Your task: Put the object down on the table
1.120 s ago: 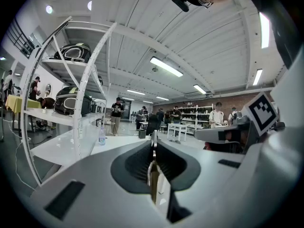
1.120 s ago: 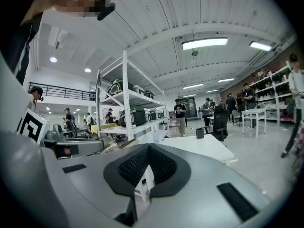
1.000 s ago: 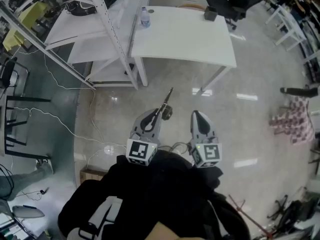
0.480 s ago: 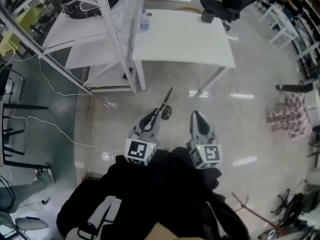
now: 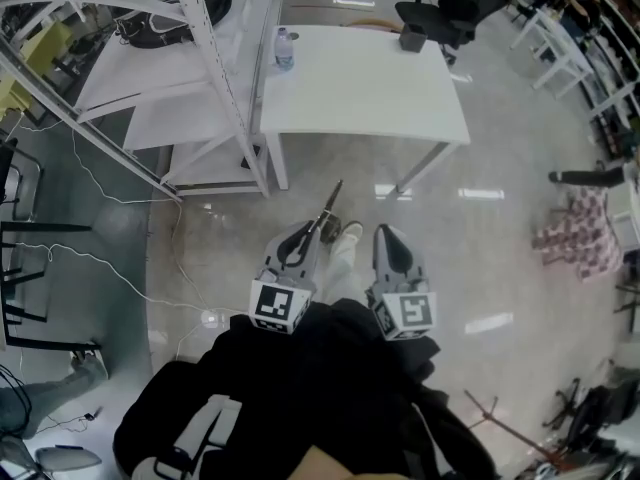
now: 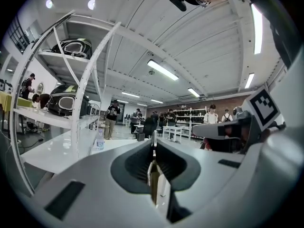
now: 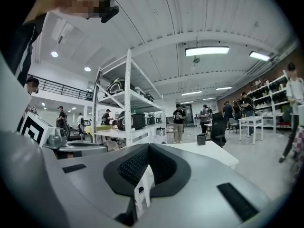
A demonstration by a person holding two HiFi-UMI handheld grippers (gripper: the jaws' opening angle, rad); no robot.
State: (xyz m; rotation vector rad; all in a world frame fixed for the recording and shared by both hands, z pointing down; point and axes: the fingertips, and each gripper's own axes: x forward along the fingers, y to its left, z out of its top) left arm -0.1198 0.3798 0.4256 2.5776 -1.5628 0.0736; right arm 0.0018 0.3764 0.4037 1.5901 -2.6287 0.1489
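My left gripper (image 5: 318, 230) is shut on a thin dark rod-like object (image 5: 331, 202) that sticks out forward past its tips; in the left gripper view the rod (image 6: 153, 139) rises from the closed jaws of the left gripper (image 6: 153, 150). My right gripper (image 5: 386, 234) is level beside it, jaws together with nothing in them, as the right gripper (image 7: 148, 148) view also shows. The white table (image 5: 360, 80) stands ahead across bare floor, apart from both grippers. It carries a water bottle (image 5: 284, 48) at its left back and a small black box (image 5: 411, 37) at its right back.
A white metal shelf rack (image 5: 215, 63) stands left of the table. Cables (image 5: 120, 258) trail over the floor at left. A black office chair (image 5: 440, 8) is behind the table. A checkered cloth (image 5: 575, 243) and someone's leg (image 5: 590, 178) are at right. My shoe (image 5: 347, 234) shows between the grippers.
The table and rack have slid slightly nearer in the head view. A light shoe has stepped into sight between the grippers. Both grippers keep their pose, the rod still held.
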